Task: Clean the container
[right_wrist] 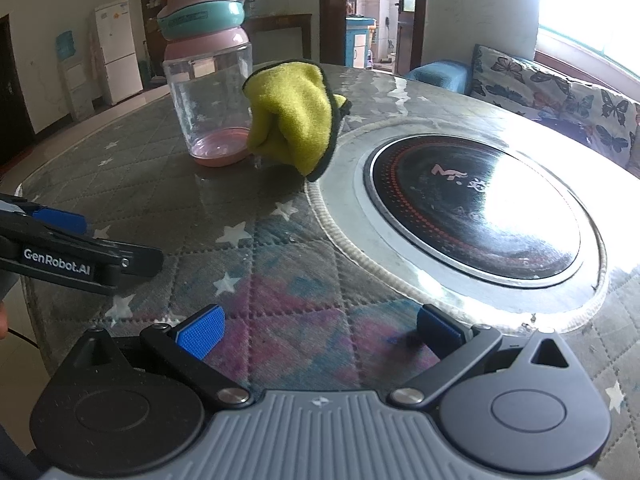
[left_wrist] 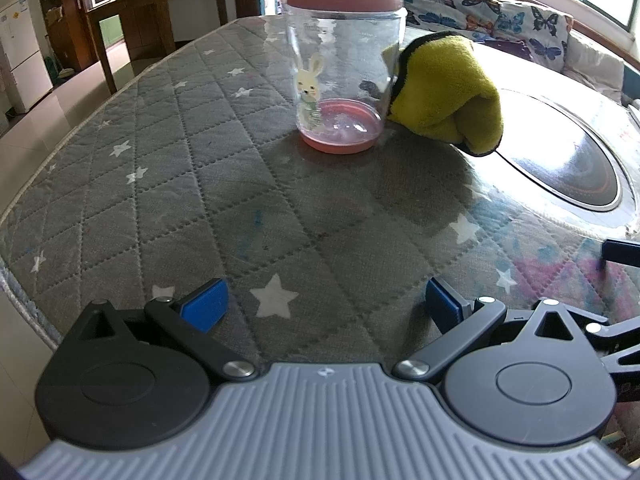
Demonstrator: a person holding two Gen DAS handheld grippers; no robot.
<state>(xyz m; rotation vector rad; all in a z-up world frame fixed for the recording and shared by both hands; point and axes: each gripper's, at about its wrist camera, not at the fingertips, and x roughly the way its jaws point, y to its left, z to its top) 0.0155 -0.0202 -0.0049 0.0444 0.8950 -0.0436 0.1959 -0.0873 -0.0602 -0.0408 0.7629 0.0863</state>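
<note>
Strong daylight from the tall window [right_wrist: 592,4] blows out the glossy round black glass hob [right_wrist: 476,212] beside it. Fisheye bending curves both pictures' edges; shadows stay soft.

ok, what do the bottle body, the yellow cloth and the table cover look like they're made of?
Bottle body: clear, glossy, most likely plastic; the pink base shows through the wall, which carries a printed rabbit.
Yellow cloth: soft, fuzzy, matte pile, probably microfibre or fleece, with a dark stitched edge.
Table cover: quilted grey fabric with diamond stitching and white stars; it seems to lie under a clear glossy sheet that reflects light.
</note>
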